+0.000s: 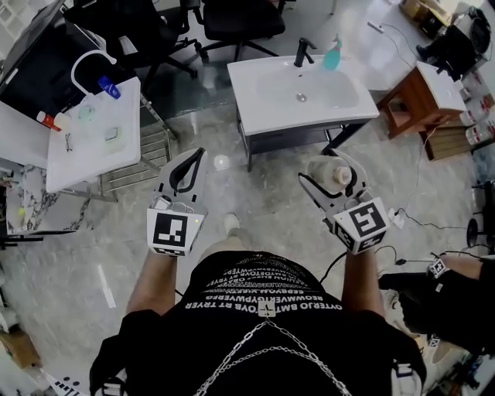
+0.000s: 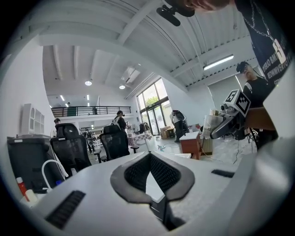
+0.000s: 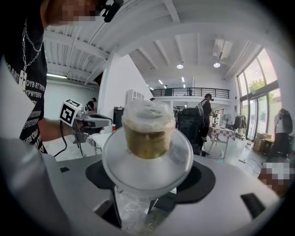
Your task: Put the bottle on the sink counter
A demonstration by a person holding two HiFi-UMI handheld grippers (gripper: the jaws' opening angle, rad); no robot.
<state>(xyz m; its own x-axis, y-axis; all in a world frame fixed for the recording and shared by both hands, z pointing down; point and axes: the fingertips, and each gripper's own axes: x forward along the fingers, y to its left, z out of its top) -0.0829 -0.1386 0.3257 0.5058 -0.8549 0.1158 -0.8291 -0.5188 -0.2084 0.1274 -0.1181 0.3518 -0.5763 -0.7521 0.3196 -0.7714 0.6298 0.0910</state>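
Observation:
A clear plastic bottle with a pale cap is held in my right gripper, which is shut on it above the floor, well short of the white sink counter. In the right gripper view the bottle fills the middle and stands between the two fingers of the right gripper. My left gripper is shut and holds nothing; it hovers level with the right one. In the left gripper view the left gripper has its tips together, and the bottle shows at the right.
On the sink counter stand a black faucet and a teal soap bottle. A white table with small items stands at the left, and a wooden side table at the right. Office chairs are behind. Another person crouches at lower right.

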